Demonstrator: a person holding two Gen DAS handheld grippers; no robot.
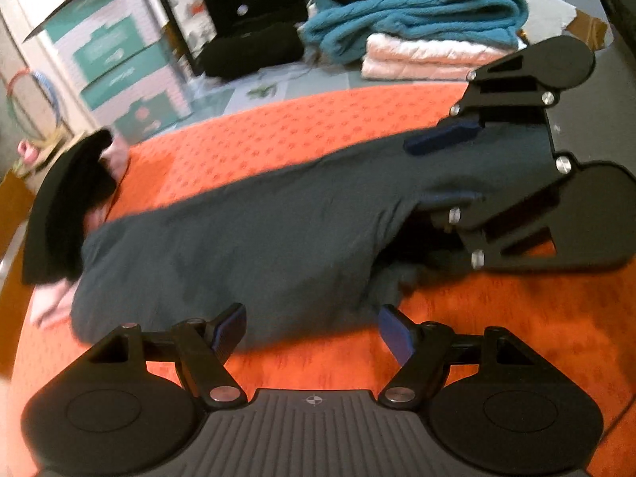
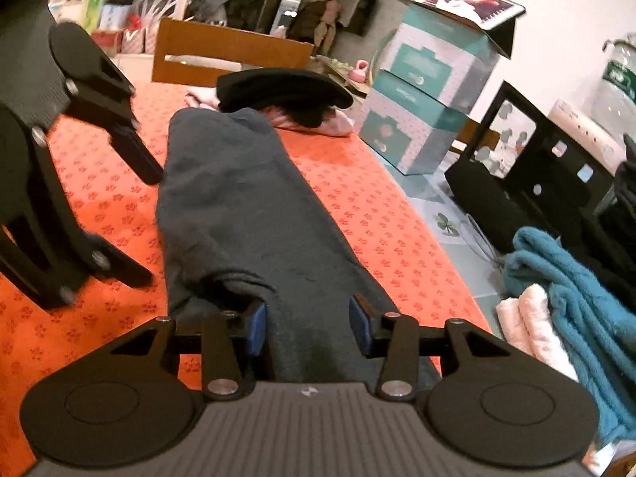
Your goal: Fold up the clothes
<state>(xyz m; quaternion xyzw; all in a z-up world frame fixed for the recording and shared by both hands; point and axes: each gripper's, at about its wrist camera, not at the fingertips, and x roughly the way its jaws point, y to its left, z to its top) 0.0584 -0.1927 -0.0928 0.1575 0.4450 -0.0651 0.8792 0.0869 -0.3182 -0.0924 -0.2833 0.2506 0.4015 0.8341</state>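
Observation:
A dark grey garment [image 1: 254, 234] lies as a long, narrow folded strip across the orange tablecloth [image 1: 302, 127]. My left gripper [image 1: 310, 330] is open just short of the strip's long near edge, and nothing is between its fingers. My right gripper [image 1: 421, 175] is at the strip's right end, open, with the cloth passing between its blue pads [image 1: 441, 137]. In the right wrist view the grey garment [image 2: 238, 206] runs away from my right gripper [image 2: 308, 330], whose fingers straddle its near end. My left gripper [image 2: 145, 226] stands open beside the strip's left edge.
A stack of folded clothes [image 1: 421, 28], teal knit over pink with black on top, sits at the table's far side. A black garment over pink cloth [image 2: 286, 91] lies at the strip's other end. Teal boxes [image 2: 421, 91] and a wooden chair [image 2: 230, 51] stand past the table.

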